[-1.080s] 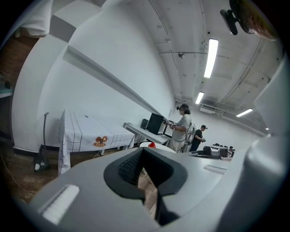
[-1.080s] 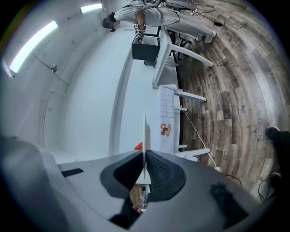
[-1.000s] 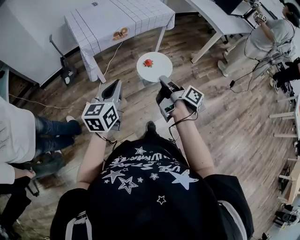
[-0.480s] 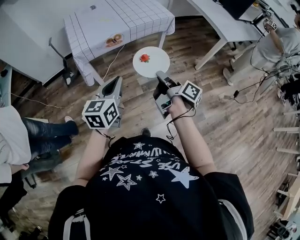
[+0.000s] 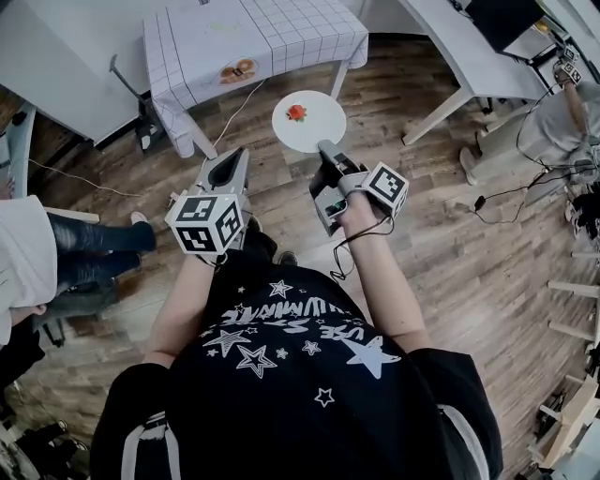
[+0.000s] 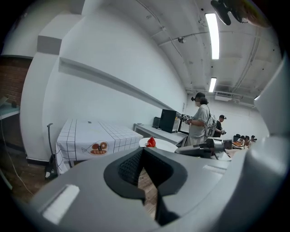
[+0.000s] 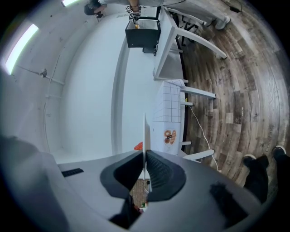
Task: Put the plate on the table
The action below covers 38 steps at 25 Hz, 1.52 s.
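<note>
Plainly, the pads (image 7: 159,168) of the right gripper (image 5: 324,150) are pinched on the near rim of the white plate (image 5: 319,133), with the thin edge of the plate standing straight up between them in the right gripper view. We judge that rim grip is chosen so that the plate reaches out flat ahead of the jaws and can be slid onto a surface. It is also held level, likely because a small red thing (image 5: 296,112), perhaps a strawberry, sits on it and would roll off if the plate tipped.

The left gripper (image 5: 228,171) hangs just to the left, its tips drawn together with nothing between them. It appears to be kept free, since one grip carries the plate.

The plate is in the air above the wooden floor (image 5: 450,253), short of the table (image 5: 281,28) with the checked cloth, which lies farther off and a little left. We take the carry to be under way and the setting down not yet begun.
</note>
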Tool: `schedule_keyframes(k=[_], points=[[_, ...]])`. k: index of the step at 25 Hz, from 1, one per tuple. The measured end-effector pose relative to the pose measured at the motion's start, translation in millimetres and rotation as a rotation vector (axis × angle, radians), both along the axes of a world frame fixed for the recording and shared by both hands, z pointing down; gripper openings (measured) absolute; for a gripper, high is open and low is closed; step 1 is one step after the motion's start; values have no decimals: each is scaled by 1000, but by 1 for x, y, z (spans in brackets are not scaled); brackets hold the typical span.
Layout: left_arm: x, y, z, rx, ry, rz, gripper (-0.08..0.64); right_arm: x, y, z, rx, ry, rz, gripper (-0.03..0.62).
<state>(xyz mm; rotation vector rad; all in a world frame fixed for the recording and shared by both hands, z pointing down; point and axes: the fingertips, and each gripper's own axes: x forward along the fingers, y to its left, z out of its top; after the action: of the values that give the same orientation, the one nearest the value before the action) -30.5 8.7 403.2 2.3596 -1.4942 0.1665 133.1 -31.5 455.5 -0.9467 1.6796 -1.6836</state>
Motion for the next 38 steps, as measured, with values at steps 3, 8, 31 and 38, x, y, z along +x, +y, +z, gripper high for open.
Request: schedule_keyframes(k=[3, 8, 31, 38], points=[[0, -12, 0, 1, 9, -11, 8, 5, -7, 2, -4, 1, 5, 26], [5, -26, -1, 39, 31, 4, 8, 7, -12, 3, 12, 30, 12, 26], [-33, -221, 21, -3, 98, 10, 8, -20, -201, 11, -6, 124, 9, 26], [-29, -295, 27, -33, 94, 61, 8, -9, -268, 9, -23, 145, 53, 26]])
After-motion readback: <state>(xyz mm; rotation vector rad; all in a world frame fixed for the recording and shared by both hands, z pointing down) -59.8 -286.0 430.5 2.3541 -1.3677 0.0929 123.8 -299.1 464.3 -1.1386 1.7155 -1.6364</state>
